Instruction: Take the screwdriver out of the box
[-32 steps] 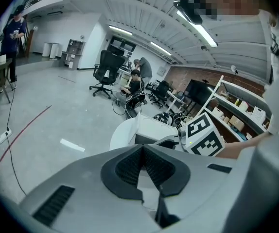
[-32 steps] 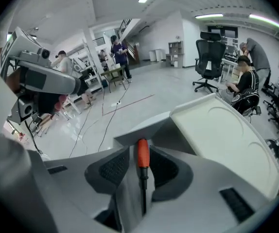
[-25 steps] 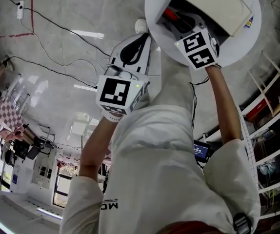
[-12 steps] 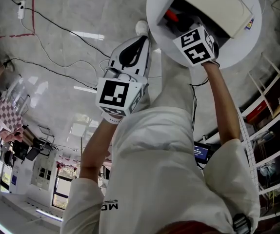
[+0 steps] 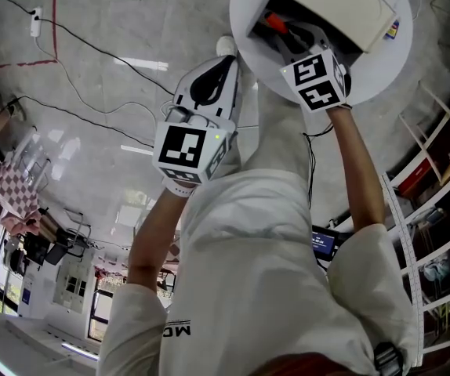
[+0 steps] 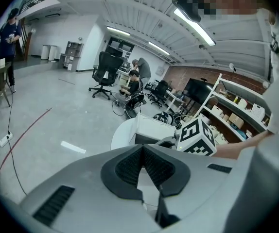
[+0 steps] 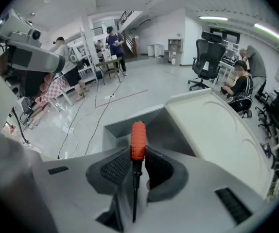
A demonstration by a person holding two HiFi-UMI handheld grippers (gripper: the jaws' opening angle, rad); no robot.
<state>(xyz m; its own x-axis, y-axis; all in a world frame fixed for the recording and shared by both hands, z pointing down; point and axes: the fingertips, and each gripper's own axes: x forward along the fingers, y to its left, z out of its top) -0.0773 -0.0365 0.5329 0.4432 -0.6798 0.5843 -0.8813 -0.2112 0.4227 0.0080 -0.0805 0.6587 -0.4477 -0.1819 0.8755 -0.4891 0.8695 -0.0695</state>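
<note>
On the round white table [image 5: 382,69] lies a white box [image 5: 339,6] with its lid open. My right gripper [image 5: 288,36] is at the box's mouth, shut on a screwdriver with an orange-red handle [image 5: 274,22]. In the right gripper view the handle [image 7: 138,140] is clamped between the black pads and juts toward the box's grey inside [image 7: 178,130], with the dark shaft [image 7: 135,188] running back between the jaws. My left gripper [image 5: 226,59] hangs beside the table's near edge, shut and holding nothing; its pads [image 6: 130,166] meet at the tips.
The lid [image 7: 222,130] lies flat to the right of the opening. Cables [image 5: 92,45] and a red line run over the glossy floor. Shelves [image 5: 444,178] stand at the right. People and office chairs [image 6: 105,72] are far off.
My right gripper has drawn back a little toward me with the screwdriver still clamped. The left gripper has barely moved.
</note>
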